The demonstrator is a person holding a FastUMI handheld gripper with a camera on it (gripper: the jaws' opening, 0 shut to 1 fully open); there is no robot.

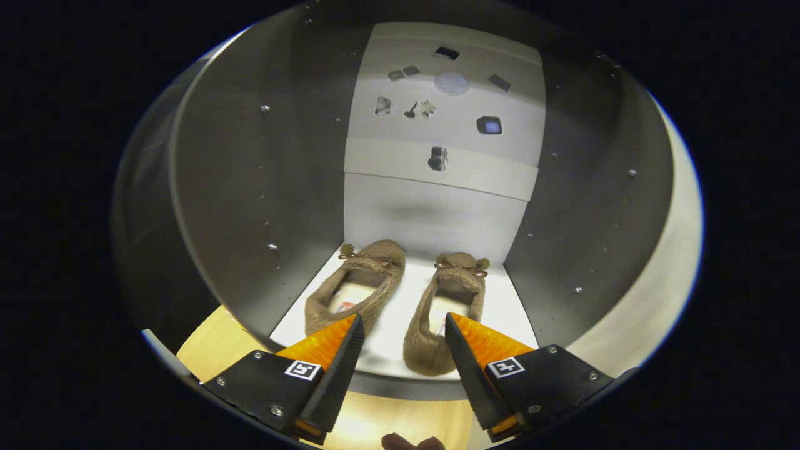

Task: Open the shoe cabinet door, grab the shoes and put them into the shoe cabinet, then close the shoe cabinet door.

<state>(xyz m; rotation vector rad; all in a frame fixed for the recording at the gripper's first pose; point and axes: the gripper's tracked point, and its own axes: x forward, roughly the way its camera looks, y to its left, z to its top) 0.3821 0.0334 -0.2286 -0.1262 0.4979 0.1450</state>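
Two brown furry slippers stand side by side on the white bottom shelf [400, 315] inside the open shoe cabinet, toes toward the back wall. The left slipper [365, 284] lies beyond my left finger. The right slipper [447, 312] has its heel at the shelf's front edge, partly behind my right finger [481, 350]. My gripper [403, 340] is open, with nothing pressed between its orange-and-black fingers. It hovers just outside the cabinet's front. The cabinet door cannot be made out.
Dark grey side walls [250, 200] with small shelf-pin holes enclose the cabinet left and right. A white back panel [437, 175] carries several small stickers. Light wooden floor [219, 350] lies below the cabinet front. Fingertips of a person's hand [412, 442] show under the gripper.
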